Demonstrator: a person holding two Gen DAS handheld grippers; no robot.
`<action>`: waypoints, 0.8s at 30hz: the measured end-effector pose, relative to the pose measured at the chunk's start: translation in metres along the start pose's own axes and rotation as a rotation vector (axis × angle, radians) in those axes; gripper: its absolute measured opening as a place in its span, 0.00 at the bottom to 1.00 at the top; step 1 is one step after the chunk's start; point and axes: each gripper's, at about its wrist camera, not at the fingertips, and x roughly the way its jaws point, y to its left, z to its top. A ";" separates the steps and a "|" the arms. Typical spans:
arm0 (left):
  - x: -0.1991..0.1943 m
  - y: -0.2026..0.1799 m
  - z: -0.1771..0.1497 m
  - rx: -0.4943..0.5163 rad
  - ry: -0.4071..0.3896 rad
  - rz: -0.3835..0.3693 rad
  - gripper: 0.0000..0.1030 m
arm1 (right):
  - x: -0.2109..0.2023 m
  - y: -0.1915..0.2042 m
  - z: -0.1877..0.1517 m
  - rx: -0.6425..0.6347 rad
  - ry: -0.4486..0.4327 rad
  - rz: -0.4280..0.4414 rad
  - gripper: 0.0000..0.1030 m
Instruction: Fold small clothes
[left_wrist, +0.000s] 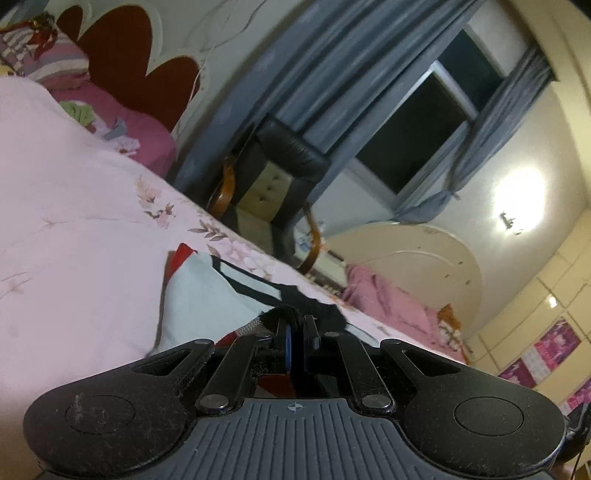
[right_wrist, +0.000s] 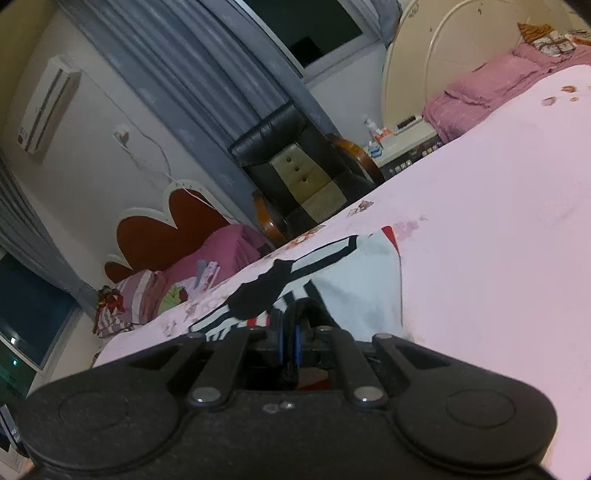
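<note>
While both tongs are clamped on fabric, the step in hand appears to be carrying one edge of the garment (left_wrist: 207, 291) over to make a fold. The left gripper (left_wrist: 297, 332) has its jaws closed on a dark hem with a knitted cuff-like piece beside them. The right gripper (right_wrist: 288, 328) likewise has its jaws pinched tight on a black band of the same garment.

Position of the garment: a small white piece with black stripes and red trim. Its held edge sits between the fingertips of each tong, and the rest trails ahead of and below them onto the pink floral bedspread (left_wrist: 74, 221). In the left view the white body lies ahead and to the left of the jaws; in the right view it lies ahead and to the right.

Judgement on the next move: both tongs should travel together, keeping the held edge taut and level, and lay it onto the far portion so the edges line up before releasing. Uneven travel would skew the fold.

An armchair (right_wrist: 306, 173) stands beyond the bed, well apart.
</note>
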 end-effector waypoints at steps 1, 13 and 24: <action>0.012 0.003 0.002 0.001 0.008 0.010 0.05 | 0.013 -0.004 0.005 0.000 0.010 -0.002 0.06; 0.159 0.026 0.031 0.041 0.118 0.130 0.06 | 0.169 -0.071 0.047 0.091 0.130 -0.008 0.06; 0.161 0.016 0.039 0.220 0.005 0.134 0.75 | 0.161 -0.078 0.052 -0.024 -0.041 0.017 0.56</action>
